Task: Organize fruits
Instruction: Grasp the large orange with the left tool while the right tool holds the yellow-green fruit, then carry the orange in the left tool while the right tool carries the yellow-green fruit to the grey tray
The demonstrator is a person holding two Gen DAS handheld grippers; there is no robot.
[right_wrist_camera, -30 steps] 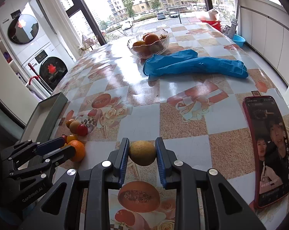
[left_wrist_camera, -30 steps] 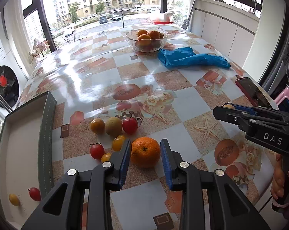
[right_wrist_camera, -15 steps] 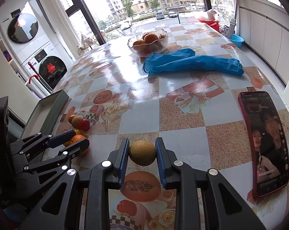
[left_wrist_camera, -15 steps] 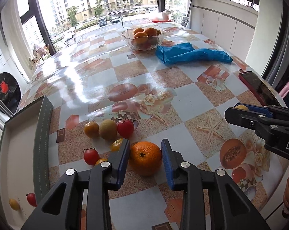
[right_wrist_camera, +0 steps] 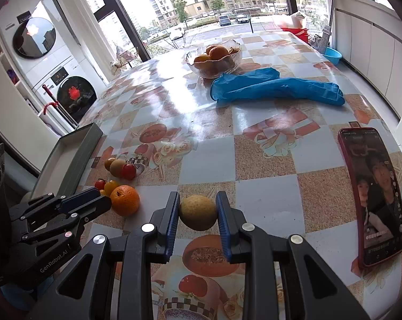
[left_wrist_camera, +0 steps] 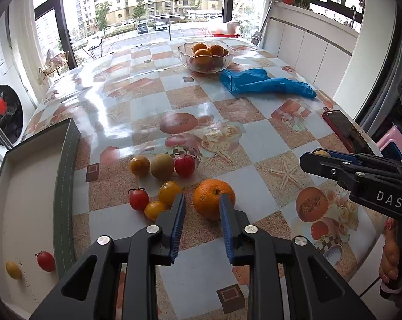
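Note:
An orange (left_wrist_camera: 210,196) rests on the tablecloth just beyond my left gripper (left_wrist_camera: 202,198). The gripper's jaws are opening and nothing sits between the pads; the right fingertip (left_wrist_camera: 225,208) overlaps the orange's near side. In the right wrist view the same orange (right_wrist_camera: 125,200) lies at the left gripper's (right_wrist_camera: 103,198) tips. My right gripper (right_wrist_camera: 197,196) is shut on a round yellow-brown fruit (right_wrist_camera: 198,213), held just above the table. A grey tray (left_wrist_camera: 65,186) at the left holds a small yellow tomato (left_wrist_camera: 13,270) and a red one (left_wrist_camera: 45,261).
Several loose small fruits lie left of the orange: a brownish one (left_wrist_camera: 162,166), red tomatoes (left_wrist_camera: 185,165) and yellow ones (left_wrist_camera: 169,192). A glass bowl (left_wrist_camera: 190,62) of oranges stands far back, blue gloves (left_wrist_camera: 265,84) beside it. A red phone (right_wrist_camera: 374,194) lies at right.
The orange, earlier between the left gripper's pads, now lies on the table just ahead of the fingertips. The right gripper keeps its hold on the yellow-brown fruit.

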